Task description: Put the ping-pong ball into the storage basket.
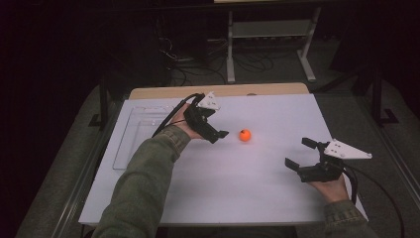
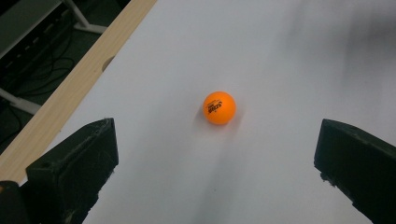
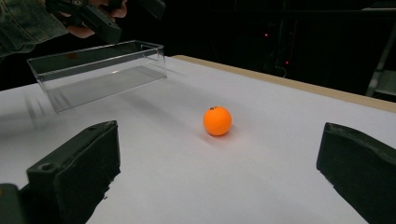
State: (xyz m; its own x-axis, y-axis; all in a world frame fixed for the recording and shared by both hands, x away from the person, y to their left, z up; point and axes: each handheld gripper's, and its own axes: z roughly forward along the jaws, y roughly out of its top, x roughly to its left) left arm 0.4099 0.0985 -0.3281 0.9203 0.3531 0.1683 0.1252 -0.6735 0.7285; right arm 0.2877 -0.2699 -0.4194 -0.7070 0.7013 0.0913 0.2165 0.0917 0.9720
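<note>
A small glossy orange ball (image 1: 244,135) is seen lying on the white tabletop sheet (image 1: 237,183), a little beyond the middle of the sheet and well clear of every edge. Bare white surface is left all round it, so open room is offered on each side. The far edge of the sheet is bordered by a pale wooden strip (image 1: 223,90); in the left gripper view that strip (image 2: 70,93) runs off to one side of the ball (image 2: 219,108), with a dark floor and cables beyond it.

The left gripper (image 1: 218,133) is held just beside the ball, on its left, with its jaws spread apart and nothing gripped; in its own view the ball is framed between the two black jaws without being touched. The right gripper (image 1: 300,152) is held well apart from the ball, near the right edge of the sheet, jaws likewise released and empty. In the right gripper view the ball (image 3: 217,121) is seen ahead, between the jaws.

A clear rectangular plastic tray (image 1: 134,134) is placed along the left side of the sheet, behind the left forearm; in the right gripper view it (image 3: 100,74) stands beyond the ball. Nothing stands between either gripper and the ball.

Being round, the ball shows no long axis; small dark lettering is turned toward the left gripper's camera.
</note>
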